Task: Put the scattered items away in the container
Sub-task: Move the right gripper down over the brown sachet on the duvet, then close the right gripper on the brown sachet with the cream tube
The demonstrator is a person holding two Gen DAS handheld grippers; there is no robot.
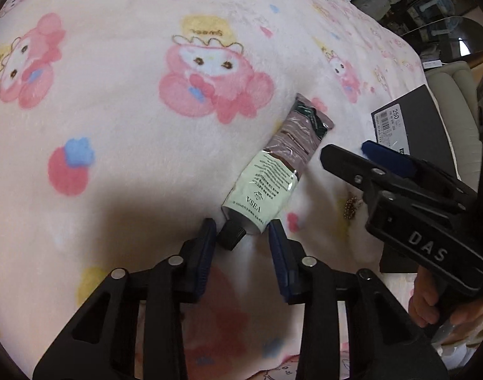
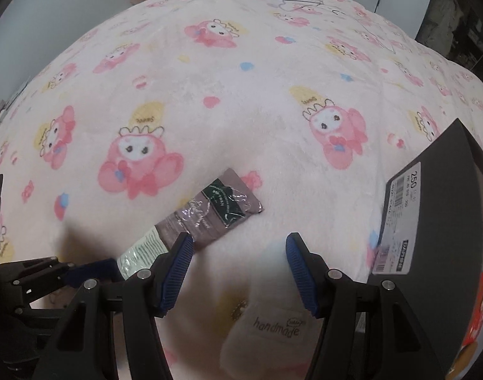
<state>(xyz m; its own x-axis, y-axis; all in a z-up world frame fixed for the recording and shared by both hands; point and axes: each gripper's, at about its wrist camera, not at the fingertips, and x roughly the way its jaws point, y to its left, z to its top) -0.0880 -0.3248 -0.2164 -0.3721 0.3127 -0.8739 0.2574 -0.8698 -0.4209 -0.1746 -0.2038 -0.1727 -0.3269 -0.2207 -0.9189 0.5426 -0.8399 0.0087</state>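
Observation:
A hand-cream tube [image 1: 266, 186], pale green near its black cap [image 1: 230, 236] and mauve at the far end, lies on the pink cartoon blanket [image 1: 115, 126]. My left gripper [image 1: 241, 226] stands over the cap end with a finger on each side; the pads are not pressing on it, so it is open. The right wrist view shows the tube [image 2: 210, 215] just left of my right gripper [image 2: 238, 240], which is open and holds nothing. Under the right gripper lies a white fabric piece labelled "handmade" [image 2: 273, 326] with a small bead chain [image 2: 240, 308]. A black shoe box [image 2: 431, 221] stands to the right.
The shoe box [image 1: 415, 120] sits at the blanket's right edge, behind the right gripper [image 1: 346, 150] and the hand [image 1: 431, 304] holding it. Beyond the bed at the upper right are a glass table [image 1: 447, 38] and a pale chair [image 1: 453, 95]. The blanket stretches away to the left.

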